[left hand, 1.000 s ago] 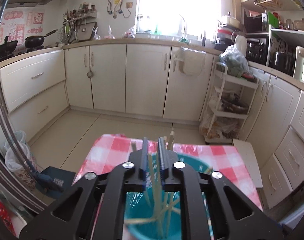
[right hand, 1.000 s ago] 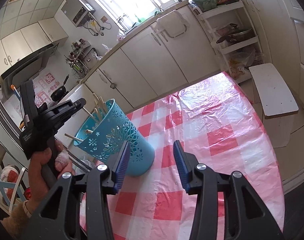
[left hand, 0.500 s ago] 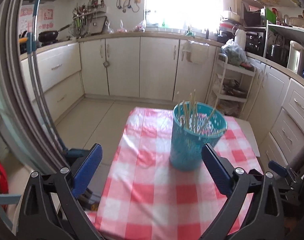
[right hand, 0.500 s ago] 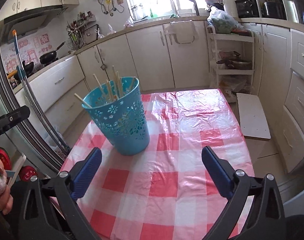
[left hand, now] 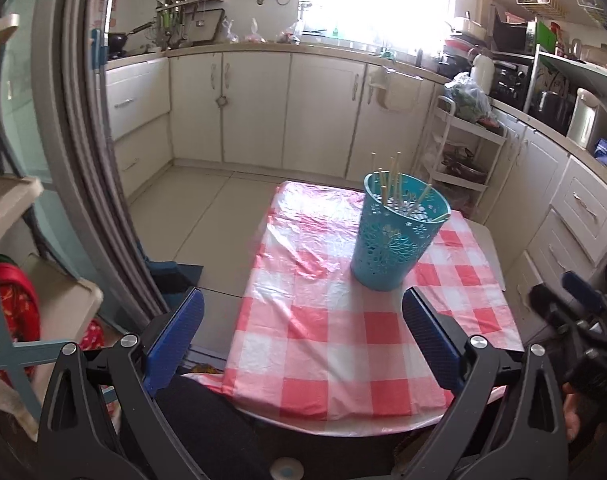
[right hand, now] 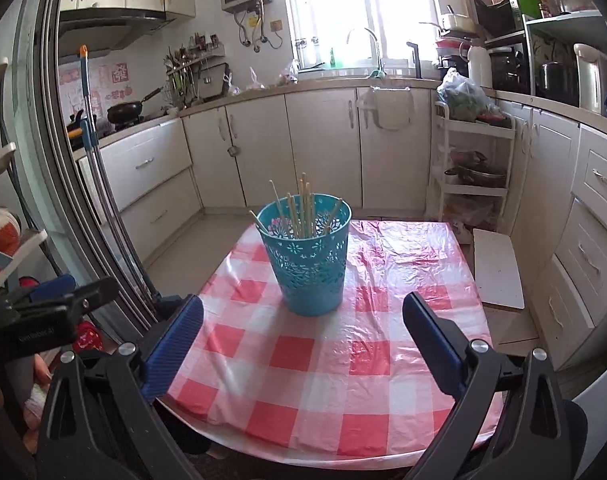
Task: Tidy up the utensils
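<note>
A teal perforated holder (left hand: 395, 232) stands upright on the red-and-white checked tablecloth (left hand: 335, 344); it also shows in the right wrist view (right hand: 307, 256). Several wooden chopsticks (right hand: 301, 210) stand inside it, tips above the rim. My left gripper (left hand: 301, 340) is wide open and empty, held back over the table's near edge. My right gripper (right hand: 301, 340) is wide open and empty, also pulled back from the holder. Each gripper shows at the edge of the other's view.
The small table (right hand: 419, 412) stands in a kitchen with cream cabinets (right hand: 315, 148) behind. A white rack (right hand: 475, 176) and a white stool (right hand: 497, 268) stand to the right. A mop handle (right hand: 99, 184) and door frame are at the left.
A second ago my left gripper was closed on chopsticks over the holder. It let go, opened wide and pulled back. My right gripper opened wider and drew back too.
</note>
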`<state>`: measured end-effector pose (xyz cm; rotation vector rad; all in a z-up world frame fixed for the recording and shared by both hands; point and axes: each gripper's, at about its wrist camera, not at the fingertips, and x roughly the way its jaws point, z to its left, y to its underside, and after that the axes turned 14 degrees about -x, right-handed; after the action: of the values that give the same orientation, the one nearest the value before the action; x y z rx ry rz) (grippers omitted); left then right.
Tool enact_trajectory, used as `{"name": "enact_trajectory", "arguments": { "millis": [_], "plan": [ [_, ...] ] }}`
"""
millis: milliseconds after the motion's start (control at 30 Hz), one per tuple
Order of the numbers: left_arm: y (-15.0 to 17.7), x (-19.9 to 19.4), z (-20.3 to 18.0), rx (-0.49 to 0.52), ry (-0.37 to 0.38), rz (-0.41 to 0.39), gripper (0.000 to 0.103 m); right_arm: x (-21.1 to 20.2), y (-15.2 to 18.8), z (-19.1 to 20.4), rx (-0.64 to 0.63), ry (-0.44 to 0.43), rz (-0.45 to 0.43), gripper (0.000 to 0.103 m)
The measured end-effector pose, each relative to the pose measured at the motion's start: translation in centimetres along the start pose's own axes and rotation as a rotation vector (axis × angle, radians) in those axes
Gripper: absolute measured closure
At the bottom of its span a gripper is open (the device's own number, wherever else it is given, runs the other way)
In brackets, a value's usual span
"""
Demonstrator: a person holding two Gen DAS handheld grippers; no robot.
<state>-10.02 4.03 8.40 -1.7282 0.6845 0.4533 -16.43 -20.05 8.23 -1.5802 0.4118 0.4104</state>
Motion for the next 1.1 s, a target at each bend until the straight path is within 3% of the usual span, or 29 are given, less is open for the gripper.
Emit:
{"name": "enact_trajectory", "arguments": {
  "millis": [167,467,700,1100],
  "plan": [
    [0.3,-1.9,-0.3,0.014,-0.049,-0.023,0.008,-2.0,-0.7,1.1,0.033,-0.027,-0.014,0.007],
    [1.5,-6.1,-2.2,-0.019,-0.034,-0.100,0.008,-6.8,1.2,1.9,0.043,-0.015,-0.044,0.007],
    [3.1,-8.7,-4.5,0.024,-0.026,-0.142,0.008,-9.9,2.6,1.4,0.060,0.020,-0.112,0.007],
    [4.5,-12.1,-5.3,0.051,-0.037,-0.189,0.008,-12.6,3.1,2.0,0.036,0.013,-0.186,0.007]
  ]
}}
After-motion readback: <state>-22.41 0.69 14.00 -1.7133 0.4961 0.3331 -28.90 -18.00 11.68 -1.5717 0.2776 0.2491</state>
